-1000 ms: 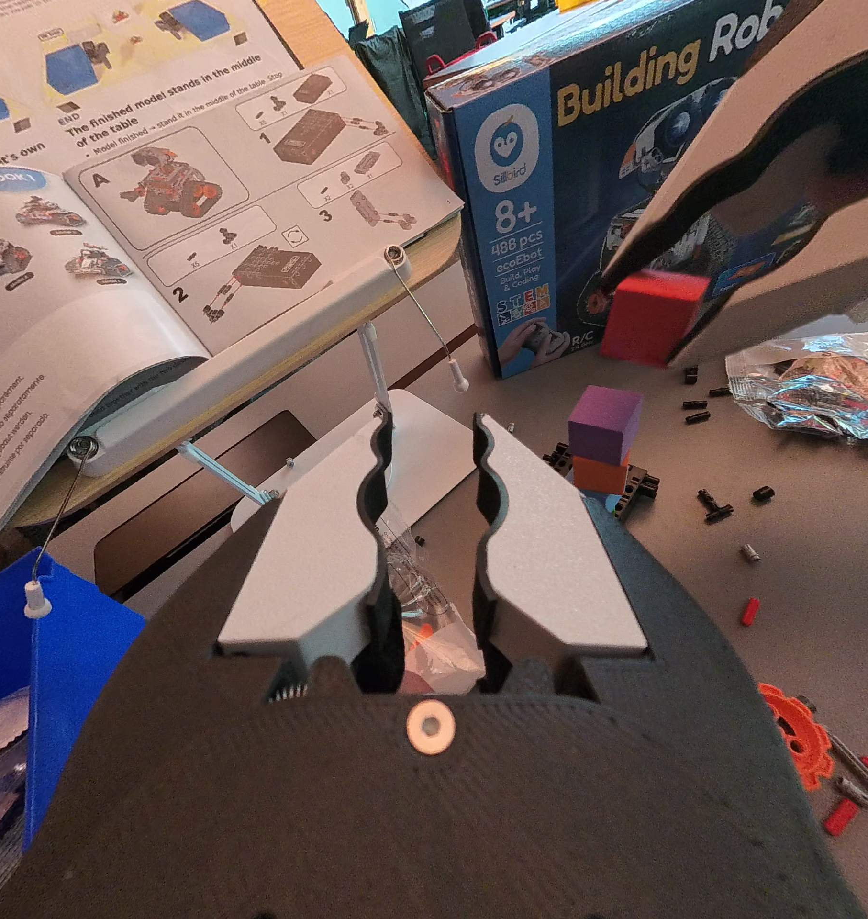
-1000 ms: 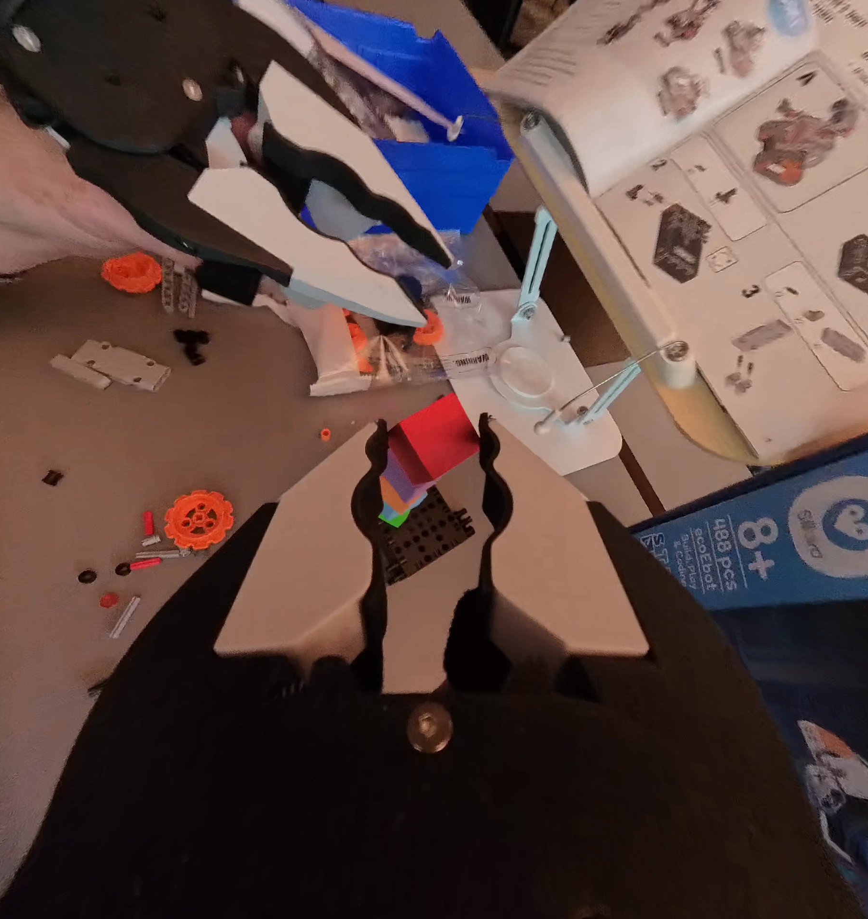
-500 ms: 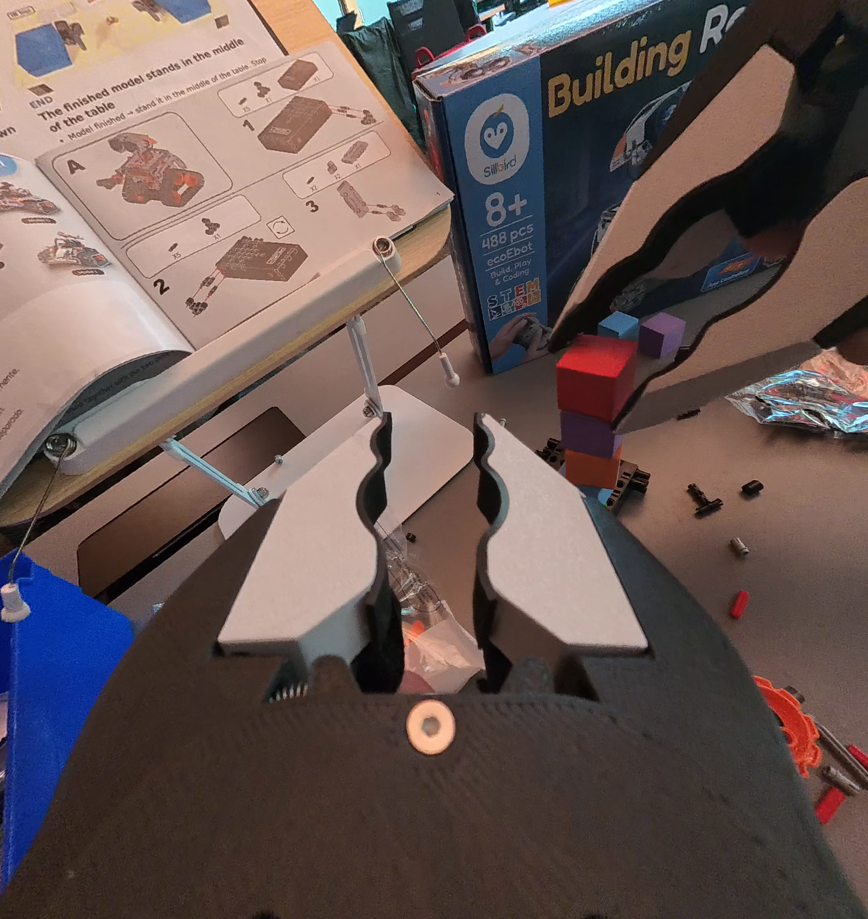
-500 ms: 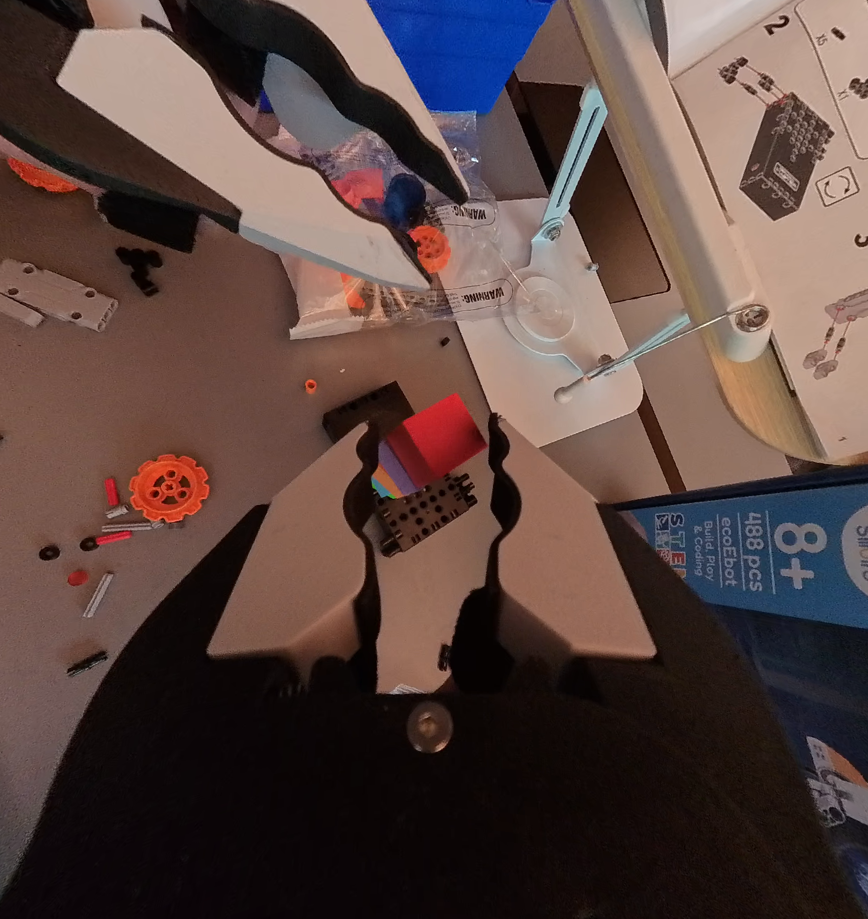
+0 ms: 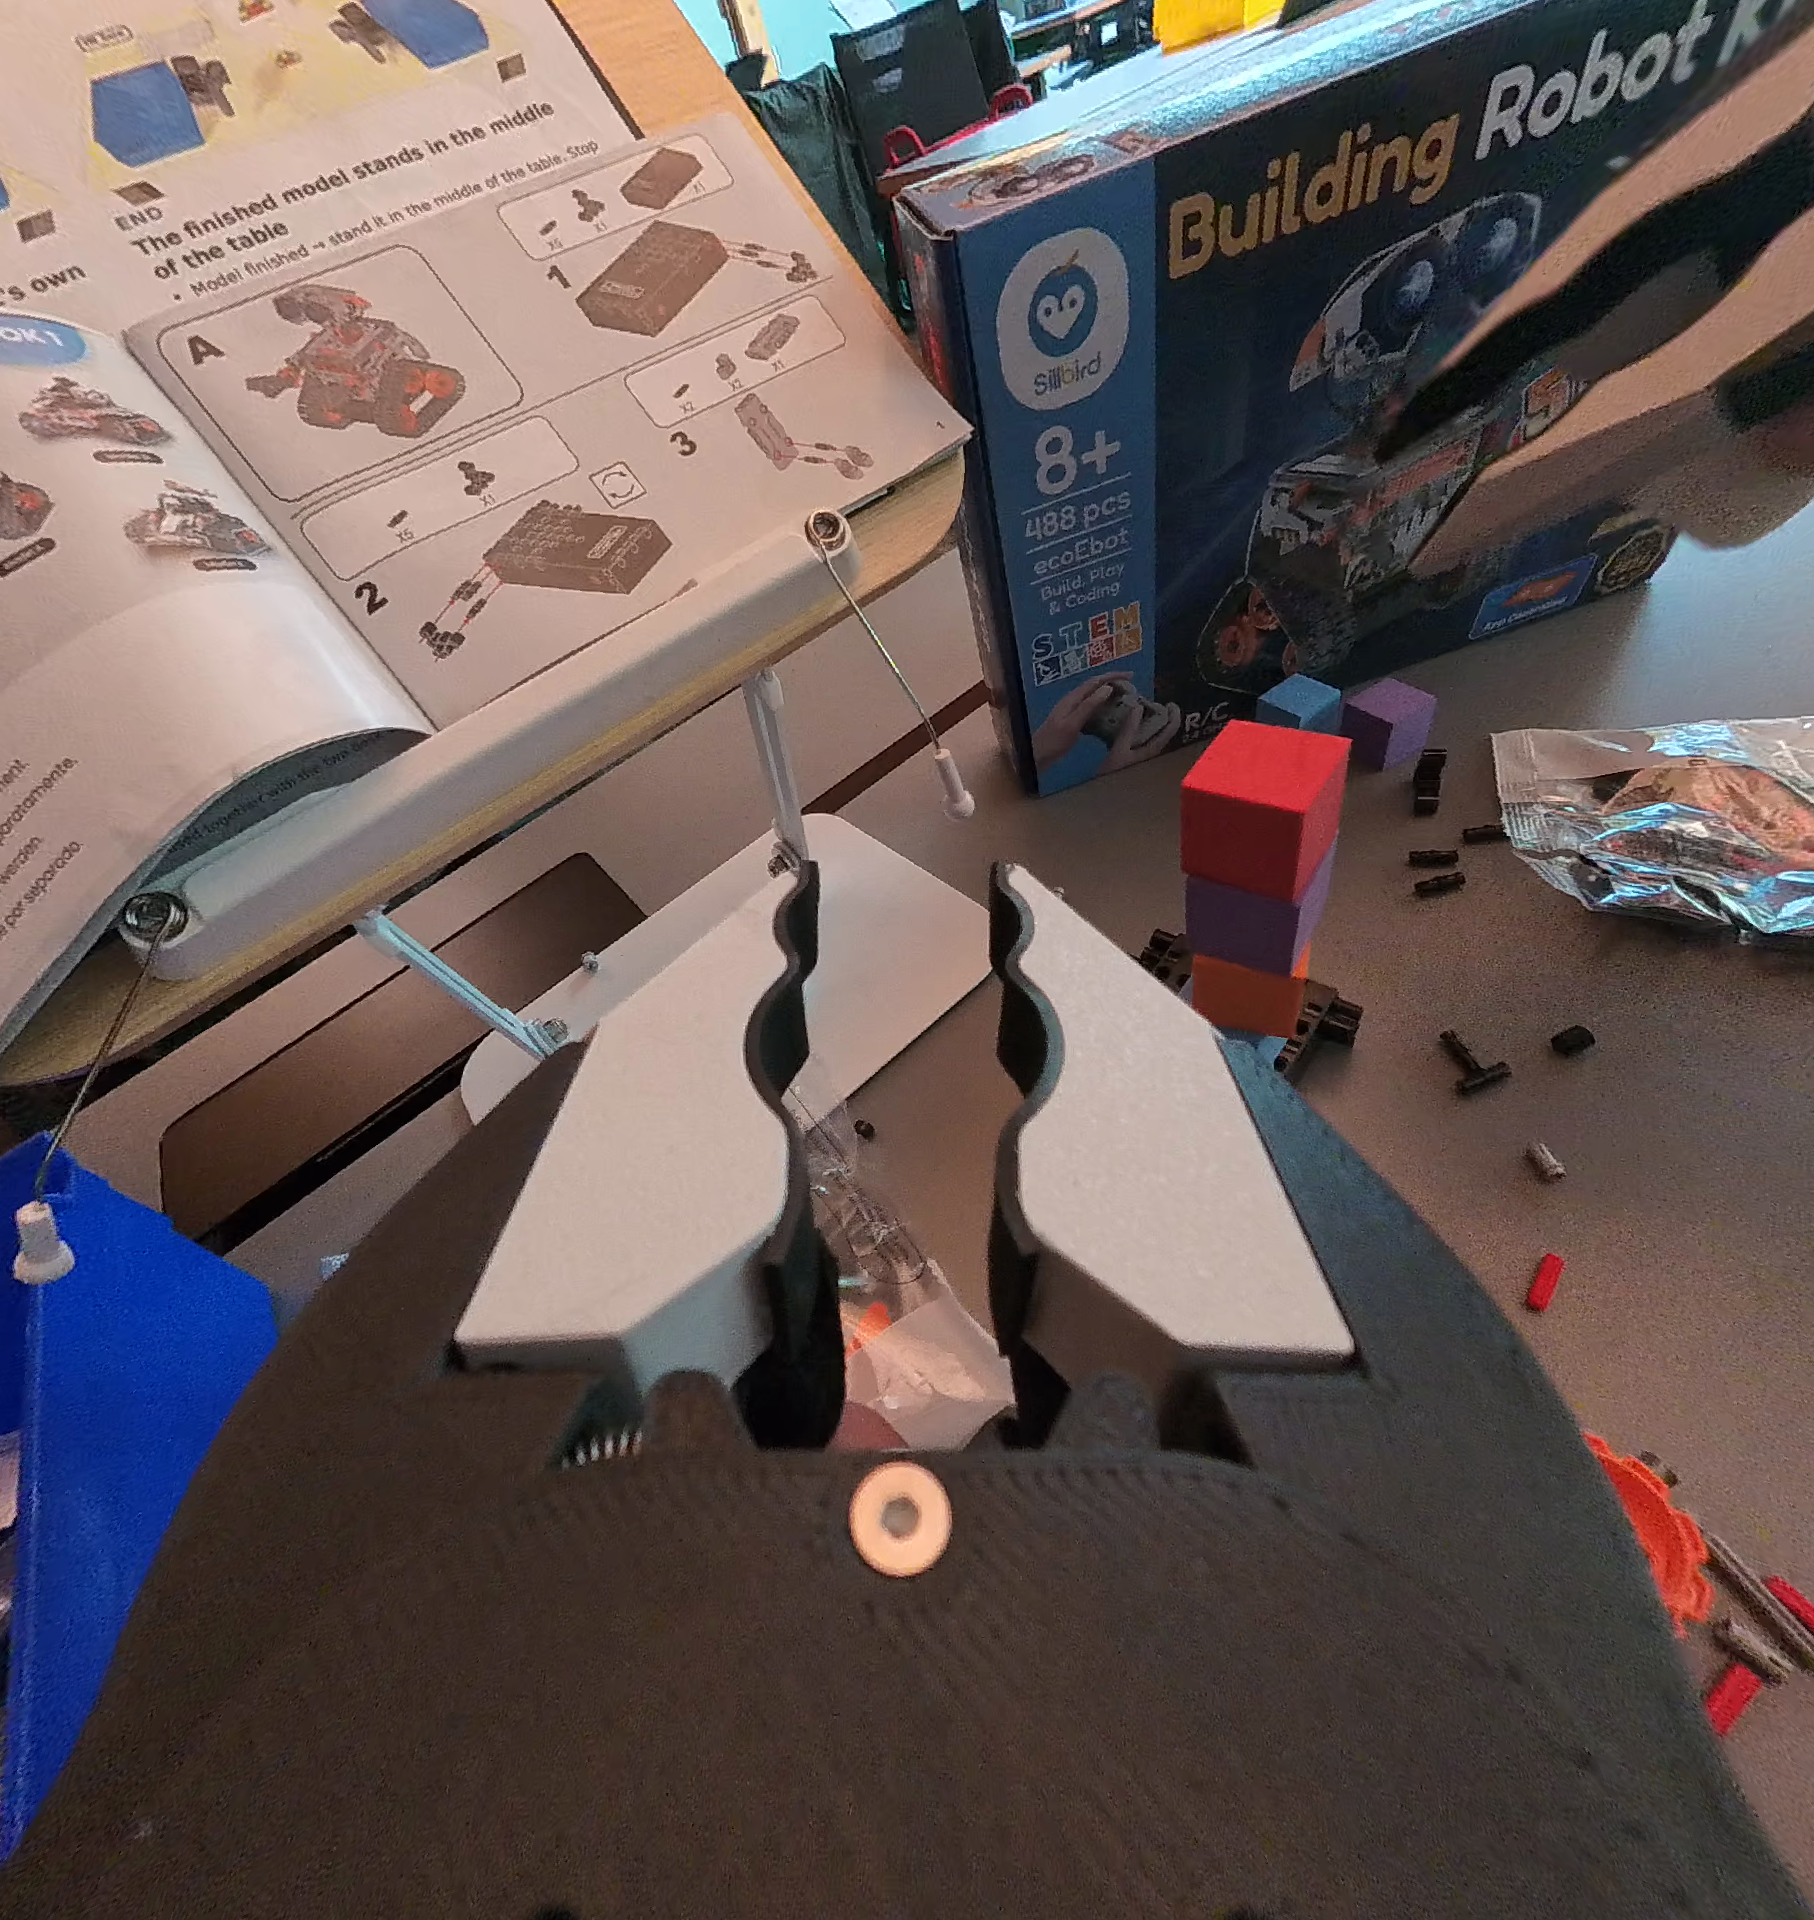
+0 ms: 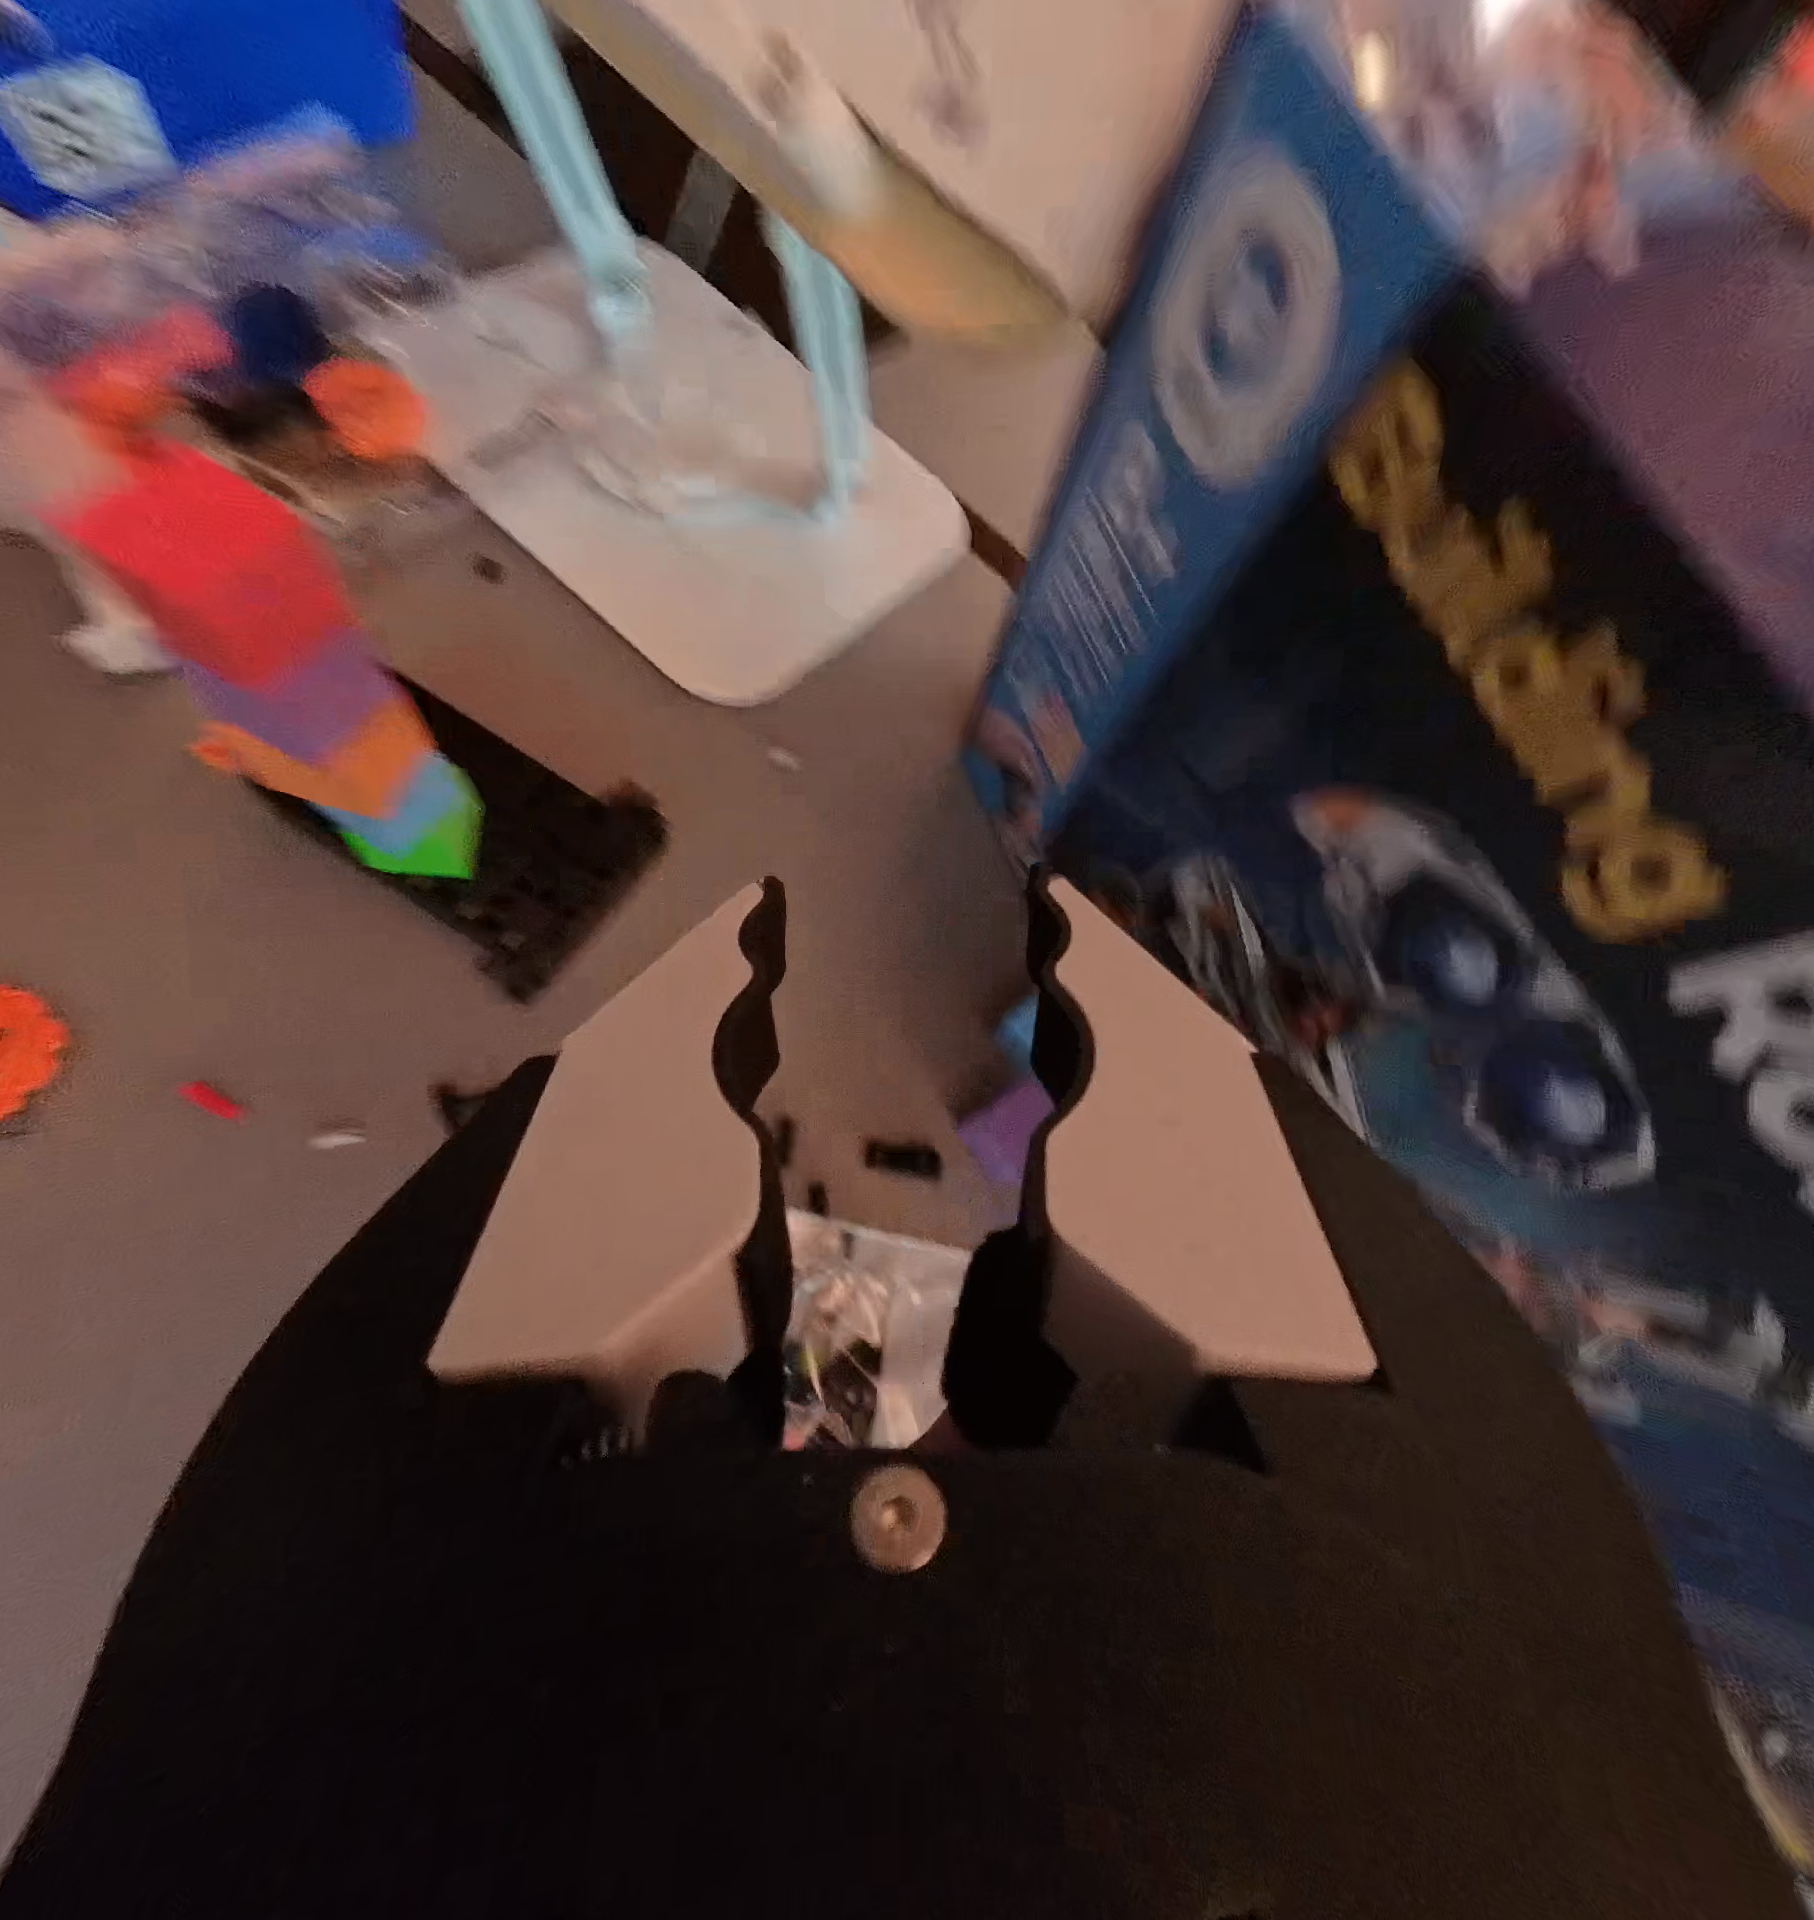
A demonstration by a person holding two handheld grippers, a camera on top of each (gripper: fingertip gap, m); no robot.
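Grey tabletop (image 5: 1661, 1195): clear bag (image 5: 882, 1340) holds orange pieces

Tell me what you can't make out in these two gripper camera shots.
- Bottom of the block stack: left wrist view, hidden by the left gripper.
- Clear bag: contents mostly hidden by its fingers.
- Right wrist view: motion blur smears the blue box.
- Right gripper: open, empty.

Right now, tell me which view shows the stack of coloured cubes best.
The left wrist view: the stack of coloured cubes is sharp there, red over purple over orange, though the left gripper hides its base. The right wrist view blurs it but shows blue and green cubes underneath.
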